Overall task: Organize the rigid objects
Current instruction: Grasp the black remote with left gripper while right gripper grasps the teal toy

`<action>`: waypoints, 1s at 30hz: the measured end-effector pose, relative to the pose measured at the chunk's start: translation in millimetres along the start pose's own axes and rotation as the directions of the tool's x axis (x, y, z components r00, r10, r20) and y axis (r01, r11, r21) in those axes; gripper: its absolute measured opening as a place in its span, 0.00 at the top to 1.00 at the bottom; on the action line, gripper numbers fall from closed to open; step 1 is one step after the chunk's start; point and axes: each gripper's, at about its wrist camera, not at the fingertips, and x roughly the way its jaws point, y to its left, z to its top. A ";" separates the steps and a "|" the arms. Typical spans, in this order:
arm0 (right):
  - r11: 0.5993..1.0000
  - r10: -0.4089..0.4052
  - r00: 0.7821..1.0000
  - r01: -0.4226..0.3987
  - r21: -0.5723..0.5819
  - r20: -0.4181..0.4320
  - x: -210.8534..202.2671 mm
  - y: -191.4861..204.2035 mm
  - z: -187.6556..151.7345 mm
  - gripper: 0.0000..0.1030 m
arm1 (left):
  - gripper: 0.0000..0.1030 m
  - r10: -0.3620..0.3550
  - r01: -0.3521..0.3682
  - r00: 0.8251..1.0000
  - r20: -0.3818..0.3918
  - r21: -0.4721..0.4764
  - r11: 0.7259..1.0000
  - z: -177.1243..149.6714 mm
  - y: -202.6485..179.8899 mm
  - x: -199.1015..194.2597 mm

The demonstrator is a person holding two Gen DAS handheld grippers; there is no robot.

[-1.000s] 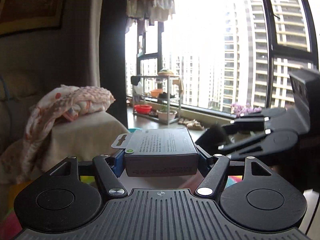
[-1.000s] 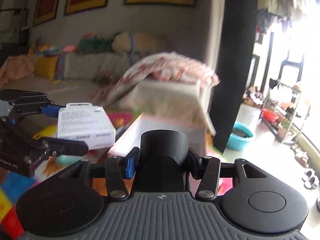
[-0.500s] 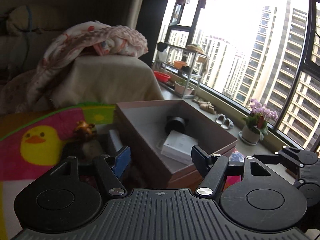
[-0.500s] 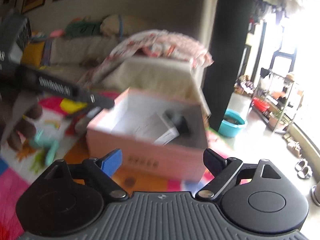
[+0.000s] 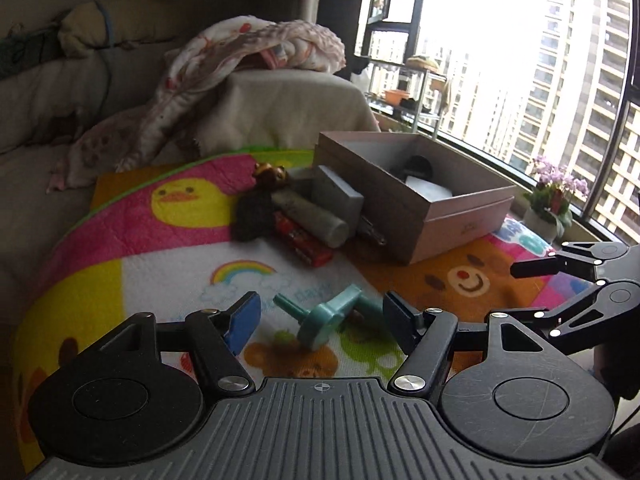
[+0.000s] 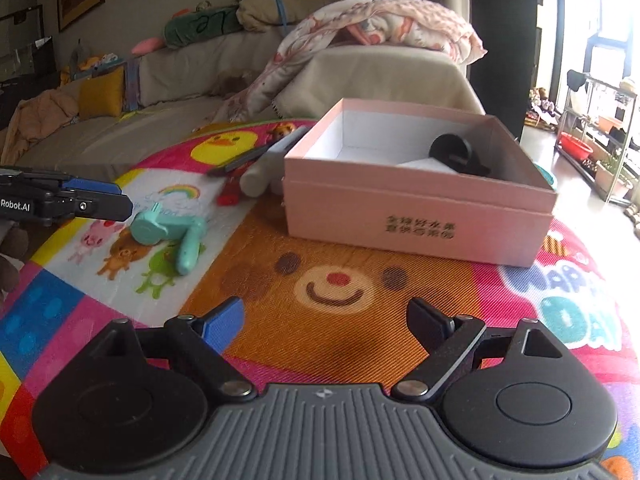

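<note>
Your left gripper (image 5: 320, 316), jaws spread wide and empty, sits directly before the teal plastic hand-crank toy (image 5: 332, 314) lying on the colourful cartoon play mat (image 5: 160, 272), long axis slanting across the jaws, while your equally open, empty right gripper (image 6: 326, 326) is farther off.

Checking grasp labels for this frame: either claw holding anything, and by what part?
Nothing held. The left claw is open above the teal plastic toy; the right claw is open over the colourful cartoon mat.
</note>
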 end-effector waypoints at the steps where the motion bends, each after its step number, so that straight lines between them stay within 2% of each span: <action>1: 1.000 -0.003 1.000 0.003 -0.005 0.003 -1.1 0.6 -0.1 0.14 | 0.30 0.006 -0.006 1.000 0.009 -0.001 1.000 1.8 0.7 1.7; 5: 1.000 -0.010 1.000 0.010 -0.002 -0.004 -0.6 0.5 -1.0 0.14 | 0.30 0.006 -0.003 0.999 0.031 -0.105 0.994 30.2 18.3 25.9; 7: 1.000 -0.012 1.000 0.012 -0.001 -0.014 1.2 0.5 -0.5 0.14 | 0.30 0.029 -0.025 0.999 0.019 -0.153 0.988 49.2 29.6 47.0; 10: 1.000 -0.015 1.000 0.015 0.002 -0.025 3.6 0.0 -0.4 0.14 | 0.30 0.064 -0.068 0.998 -0.024 -0.229 0.971 73.4 47.7 88.3; 13: 1.000 -0.016 0.999 0.017 0.014 -0.029 4.5 -1.8 -0.3 0.14 | 0.30 0.084 -0.103 0.992 -0.089 -0.241 0.965 83.1 54.7 128.5; 15: 1.000 -0.017 0.999 0.017 0.020 -0.030 4.9 -2.8 -0.5 0.14 | 0.38 0.127 -0.154 0.983 -0.130 -0.229 0.961 81.5 55.3 146.0; 16: 1.000 -0.016 0.999 0.017 0.023 -0.030 4.9 -3.1 -0.6 0.14 | 0.52 0.130 -0.154 0.985 -0.112 -0.240 0.959 79.2 56.9 146.3; 17: 1.000 -0.015 0.999 0.016 0.025 -0.029 4.7 -3.5 -0.7 0.14 | 0.58 0.125 -0.150 0.986 -0.112 -0.251 0.956 76.6 59.0 145.1; 20: 1.000 -0.008 1.000 0.009 0.024 -0.027 3.7 -3.5 -0.4 0.14 | 0.58 0.078 -0.101 0.993 -0.091 -0.277 0.956 63.4 61.0 128.3; 24: 1.000 0.018 1.000 -0.018 -0.016 -0.002 0.8 7.2 4.0 0.14 | 0.58 0.030 -0.047 0.997 -0.070 -0.265 0.963 37.2 55.1 91.5; 27: 0.995 0.085 0.996 -0.085 -0.045 -0.005 3.5 26.5 14.8 0.14 | 0.58 0.015 -0.032 0.998 -0.062 -0.285 0.958 17.4 53.6 60.5; 30: 0.985 0.159 0.987 -0.161 -0.065 -0.030 14.1 50.3 28.5 0.14 | 0.58 0.042 -0.053 0.998 -0.041 -0.317 0.947 -1.9 53.5 31.7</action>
